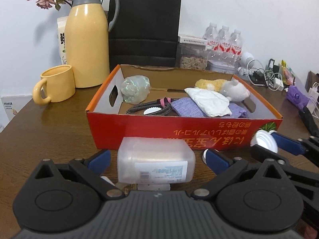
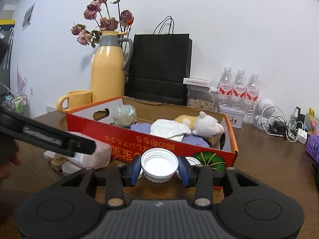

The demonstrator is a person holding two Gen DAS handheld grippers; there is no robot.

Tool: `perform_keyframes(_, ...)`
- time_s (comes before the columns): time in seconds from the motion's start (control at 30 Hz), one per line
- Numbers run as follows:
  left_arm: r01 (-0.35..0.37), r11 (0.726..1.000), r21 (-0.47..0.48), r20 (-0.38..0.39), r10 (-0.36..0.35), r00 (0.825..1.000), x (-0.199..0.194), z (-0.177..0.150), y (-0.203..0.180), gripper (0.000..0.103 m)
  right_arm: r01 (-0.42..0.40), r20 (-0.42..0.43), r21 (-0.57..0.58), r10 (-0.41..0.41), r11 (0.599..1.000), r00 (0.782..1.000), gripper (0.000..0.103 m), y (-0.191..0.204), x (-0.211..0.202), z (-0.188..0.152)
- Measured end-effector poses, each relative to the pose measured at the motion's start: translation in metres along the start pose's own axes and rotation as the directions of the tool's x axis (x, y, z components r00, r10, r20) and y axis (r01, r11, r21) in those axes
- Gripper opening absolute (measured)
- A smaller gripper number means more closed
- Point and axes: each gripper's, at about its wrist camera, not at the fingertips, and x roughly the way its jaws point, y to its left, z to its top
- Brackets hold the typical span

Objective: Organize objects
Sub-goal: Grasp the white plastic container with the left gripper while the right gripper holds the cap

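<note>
Left hand-held gripper (image 1: 157,159): spread wide around frosted plastic bottle (image 1: 155,159), not touching.
Right hand-held gripper (image 2: 159,168): clamping white cap (image 2: 159,164) before red box (image 2: 179,145).

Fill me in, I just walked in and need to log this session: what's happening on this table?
A person with two handheld grippers is tidying things into the red box. The right gripper holds a white lid between its jaws, just in front of the box. The left gripper is open, its jaws on either side of a clear plastic tub lying on the table. A plush toy, cloths and a cable are already in the box.
</note>
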Motion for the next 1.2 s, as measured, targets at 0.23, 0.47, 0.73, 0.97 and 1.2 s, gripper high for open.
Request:
perform_keyframes(0.23, -0.045, 0.999, -0.015, -0.046, 0.044, 0.998, 0.021, 0.0, -0.002, 0.103, 0.008, 0.008, 0.0, -0.008, 1.0, 1.0, 0.039, 0.0, -0.002, -0.001)
perform_keyframes(0.47, -0.059, 0.998, -0.029, -0.057, 0.057, 0.997, 0.034, -0.001, -0.005, 0.103, 0.009, -0.005, 0.001, -0.009, 1.0, 1.0, 0.039, 0.001, 0.001, -0.002)
perform_keyframes(0.73, -0.058, 0.998, -0.039, -0.072, 0.055, 0.996, 0.039, -0.005, -0.005, 0.085, 0.011, -0.014, -0.003, -0.011, 1.0, 1.0, 0.039, 0.002, 0.003, -0.002)
perform_keyframes(0.97, -0.045, 0.998, -0.033, -0.045, 0.044, 0.998, 0.036, -0.008, -0.005, 0.084, 0.013, -0.016, -0.002, -0.013, 1.0, 1.0, 0.039, 0.002, 0.003, -0.002)
perform_keyframes(1.2, -0.044, 0.998, -0.046, -0.009, 0.043, 0.999, 0.025, -0.011, -0.001, 0.084, 0.015, -0.014, -0.002, -0.015, 1.0, 1.0, 0.039, 0.001, 0.003, -0.003)
